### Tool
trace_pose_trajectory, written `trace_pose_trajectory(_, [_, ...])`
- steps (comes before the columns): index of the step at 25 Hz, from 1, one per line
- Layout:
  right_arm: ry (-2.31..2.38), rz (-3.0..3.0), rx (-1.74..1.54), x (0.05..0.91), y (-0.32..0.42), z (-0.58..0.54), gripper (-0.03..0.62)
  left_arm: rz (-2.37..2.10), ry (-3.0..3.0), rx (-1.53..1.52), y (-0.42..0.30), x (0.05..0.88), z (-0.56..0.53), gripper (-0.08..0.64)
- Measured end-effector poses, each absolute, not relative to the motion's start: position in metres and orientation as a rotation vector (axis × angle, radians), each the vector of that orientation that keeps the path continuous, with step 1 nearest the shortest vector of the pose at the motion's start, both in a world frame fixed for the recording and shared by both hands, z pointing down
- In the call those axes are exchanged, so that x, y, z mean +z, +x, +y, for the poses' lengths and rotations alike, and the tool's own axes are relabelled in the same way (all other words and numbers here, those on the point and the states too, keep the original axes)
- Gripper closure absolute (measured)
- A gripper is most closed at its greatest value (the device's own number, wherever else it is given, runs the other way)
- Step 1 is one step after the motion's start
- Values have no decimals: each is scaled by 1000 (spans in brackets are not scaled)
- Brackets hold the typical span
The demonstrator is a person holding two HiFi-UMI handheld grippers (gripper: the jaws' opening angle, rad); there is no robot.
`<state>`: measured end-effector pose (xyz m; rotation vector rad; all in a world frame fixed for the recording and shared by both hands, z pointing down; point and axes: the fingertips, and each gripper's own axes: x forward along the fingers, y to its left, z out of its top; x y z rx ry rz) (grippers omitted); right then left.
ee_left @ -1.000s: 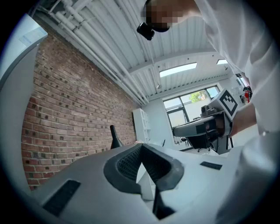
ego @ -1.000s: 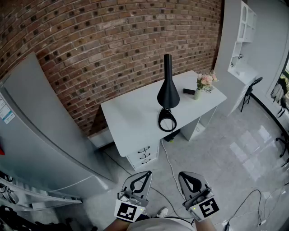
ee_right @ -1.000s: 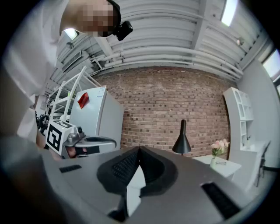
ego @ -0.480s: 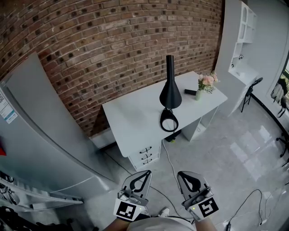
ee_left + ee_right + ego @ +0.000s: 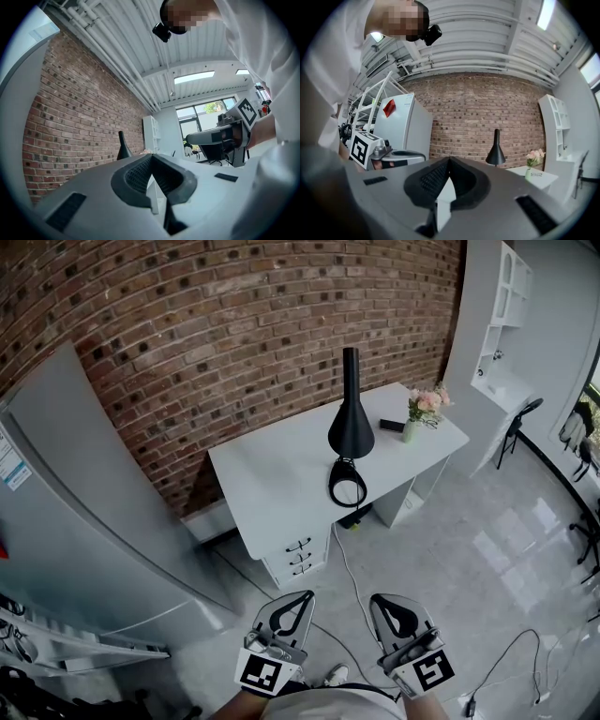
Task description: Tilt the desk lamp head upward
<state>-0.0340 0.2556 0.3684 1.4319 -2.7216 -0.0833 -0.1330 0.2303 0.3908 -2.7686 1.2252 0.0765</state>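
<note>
The head camera looked steeply down from well back of the desk lamp (image 5: 350, 423). Both gripper cameras sat low, facing along their jaws toward that distant lamp, which all three views shared.

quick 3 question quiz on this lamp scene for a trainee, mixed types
1. True or false: the left claw is gripping the lamp.
2. In the head view, what stands at the right end of the desk? A) flowers B) laptop C) mug
3. Fill in: the jaws of the right claw are ___, with nothing between them.

Key: 1 false, it is held far from the desk; 2 A; 3 shut.
</note>
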Motion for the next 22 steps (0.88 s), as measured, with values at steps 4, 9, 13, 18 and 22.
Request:
trace_pose_trajectory(4, [1438,-2729,-77,370,-26,259,578,1238,-2768,91,-127,391,234,552])
trace_pose_trajectory(9, [1431,-2741,-71,370,-10,266,578,1255,-2772,80,-112,393,239,552])
trace_pose_trajectory(13, [1431,-2744,-65,375,7,272,578,1283,-2779,79,-98,398,245,552])
trace_pose_trajectory(18, [1417,-2756,-39,383,18,275,578,1311,-2769,75,-91,400,250,552])
trace_pose_trajectory(22, [1398,-2766,-30,382,19,273,578,1341,-2766,72,-93,402,248,552])
